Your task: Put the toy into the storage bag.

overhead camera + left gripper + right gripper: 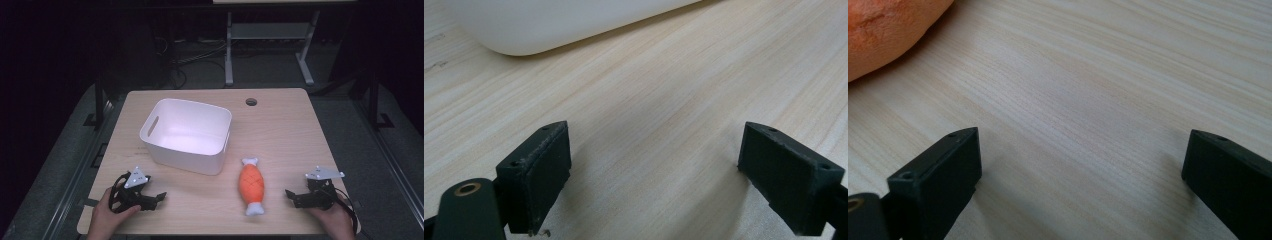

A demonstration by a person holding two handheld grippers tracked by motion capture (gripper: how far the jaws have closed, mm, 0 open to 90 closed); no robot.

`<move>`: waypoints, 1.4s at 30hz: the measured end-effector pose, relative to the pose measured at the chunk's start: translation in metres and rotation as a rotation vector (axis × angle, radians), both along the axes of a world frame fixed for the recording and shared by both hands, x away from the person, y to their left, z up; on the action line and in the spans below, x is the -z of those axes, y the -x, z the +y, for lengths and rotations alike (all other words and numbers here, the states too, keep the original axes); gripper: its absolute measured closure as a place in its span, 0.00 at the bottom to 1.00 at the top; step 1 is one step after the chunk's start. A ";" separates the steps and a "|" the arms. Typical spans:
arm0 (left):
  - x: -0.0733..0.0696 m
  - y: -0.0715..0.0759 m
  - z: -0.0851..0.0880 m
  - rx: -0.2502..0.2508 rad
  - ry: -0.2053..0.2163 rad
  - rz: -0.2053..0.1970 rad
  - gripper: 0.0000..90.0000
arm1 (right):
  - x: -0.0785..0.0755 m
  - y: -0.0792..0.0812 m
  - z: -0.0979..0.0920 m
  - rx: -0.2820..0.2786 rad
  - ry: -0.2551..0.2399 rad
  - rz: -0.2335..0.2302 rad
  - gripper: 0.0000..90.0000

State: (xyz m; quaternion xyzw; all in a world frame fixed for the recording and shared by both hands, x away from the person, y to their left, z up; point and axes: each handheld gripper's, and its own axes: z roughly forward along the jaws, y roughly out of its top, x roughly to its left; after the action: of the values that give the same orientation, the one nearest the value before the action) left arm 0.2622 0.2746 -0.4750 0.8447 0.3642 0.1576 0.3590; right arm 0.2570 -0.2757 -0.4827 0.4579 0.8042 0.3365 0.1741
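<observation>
An orange plush toy shaped like a meat joint with white bone ends [251, 185] lies on the wooden table [280, 135], right of centre near the front. A white plastic bin [187, 135] stands empty behind it to the left. My left gripper [159, 196] rests low at the front left, jaws wide apart over bare wood [654, 170], the bin's rounded corner [549, 25] ahead of it. My right gripper [290, 194] sits at the front right, jaws wide apart with nothing between them [1080, 165]; the toy's orange body [883, 30] lies just ahead to its left.
A round cable hole [251, 102] sits near the table's far edge. Beyond the table stand a metal frame's legs [229, 50] and cables on a dark floor. Bare wood lies between the toy and each gripper.
</observation>
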 end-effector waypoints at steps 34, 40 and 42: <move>0.000 0.000 0.000 0.000 -0.001 0.002 0.14 | -0.038 -0.032 0.028 -0.152 -0.054 0.007 1.00; 0.000 0.000 0.000 0.000 -0.001 0.002 0.14 | -0.042 -0.043 0.040 -0.175 -0.059 -0.002 1.00; 0.000 0.000 0.000 0.000 0.000 0.002 0.14 | -0.043 -0.044 0.041 -0.178 -0.058 -0.002 1.00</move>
State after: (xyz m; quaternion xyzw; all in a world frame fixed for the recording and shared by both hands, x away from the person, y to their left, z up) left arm 0.2623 0.2748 -0.4748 0.8449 0.3645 0.1570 0.3586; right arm 0.3013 -0.2348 -0.4402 0.3890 0.8315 0.3744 0.1309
